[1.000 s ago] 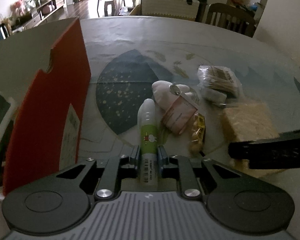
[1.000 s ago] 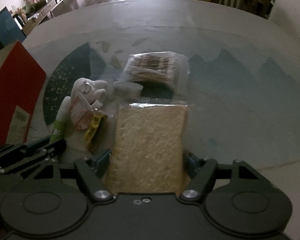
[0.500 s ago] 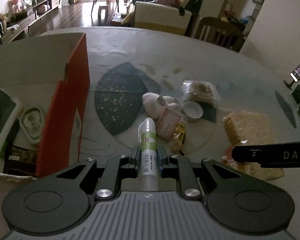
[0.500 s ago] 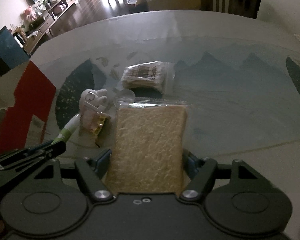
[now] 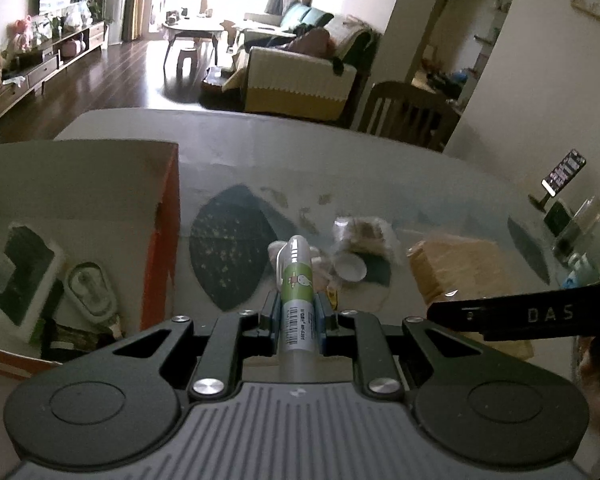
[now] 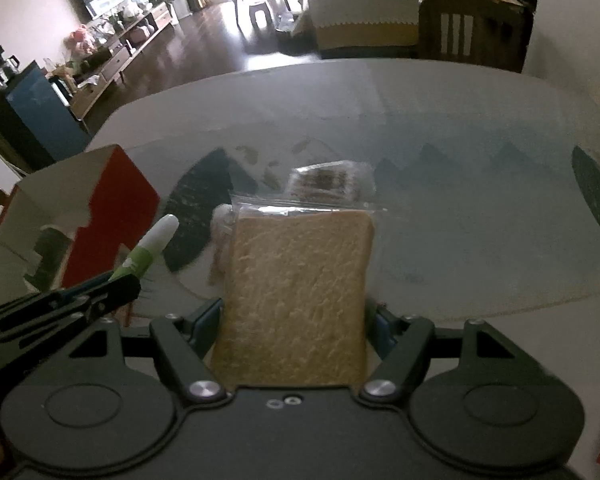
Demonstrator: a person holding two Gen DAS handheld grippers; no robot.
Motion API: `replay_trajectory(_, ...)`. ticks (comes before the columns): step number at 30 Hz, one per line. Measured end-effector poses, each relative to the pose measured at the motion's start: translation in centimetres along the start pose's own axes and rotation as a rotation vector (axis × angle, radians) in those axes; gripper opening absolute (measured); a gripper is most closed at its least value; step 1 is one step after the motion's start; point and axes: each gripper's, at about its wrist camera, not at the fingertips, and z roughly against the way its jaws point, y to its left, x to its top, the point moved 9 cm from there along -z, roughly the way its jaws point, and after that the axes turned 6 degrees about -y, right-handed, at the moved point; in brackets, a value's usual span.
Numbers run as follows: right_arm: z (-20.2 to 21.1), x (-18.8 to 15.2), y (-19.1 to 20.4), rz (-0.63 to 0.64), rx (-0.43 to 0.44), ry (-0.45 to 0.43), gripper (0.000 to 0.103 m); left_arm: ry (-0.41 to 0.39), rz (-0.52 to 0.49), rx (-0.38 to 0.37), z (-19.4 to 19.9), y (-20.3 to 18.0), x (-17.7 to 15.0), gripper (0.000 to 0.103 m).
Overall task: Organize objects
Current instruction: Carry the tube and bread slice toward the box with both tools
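Observation:
My left gripper (image 5: 297, 310) is shut on a white and green tube (image 5: 297, 280), held in the air above the table. The tube (image 6: 150, 246) also shows at the left of the right wrist view. My right gripper (image 6: 294, 314) is shut on a bagged slice of bread (image 6: 296, 300), lifted off the table; the same bread (image 5: 456, 268) appears at the right of the left wrist view. An open red cardboard box (image 5: 168, 216) stands at the left with several items inside. On the table lie a bag of cotton swabs (image 6: 330, 180), a small white dish (image 5: 350, 267) and a pale plush toy (image 6: 221, 220).
A phone on a stand (image 5: 562, 174) and clear containers (image 5: 576, 228) sit at the table's far right. A wooden chair (image 5: 404, 118) stands behind the table. The patterned tablecloth (image 6: 480, 200) stretches bare to the right of the pile.
Both grippers have risen well above the table with their loads. The tube and the bread left the surface, and the box interior has come into the left wrist view.

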Motion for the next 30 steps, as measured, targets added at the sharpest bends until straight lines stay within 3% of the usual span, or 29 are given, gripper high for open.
replay_trajectory(12,1.3,2.3,6.1,0.092,0.050,-0.050,0.073,-0.079,0.056,0.009,3.9,3.9,2.6,0.016)
replay_trajectory(30,-0.3,4.3,18.0,0.239,0.151,-0.055,0.073,-0.150,0.124,0.134,8.1,14.6,5.1,0.016)
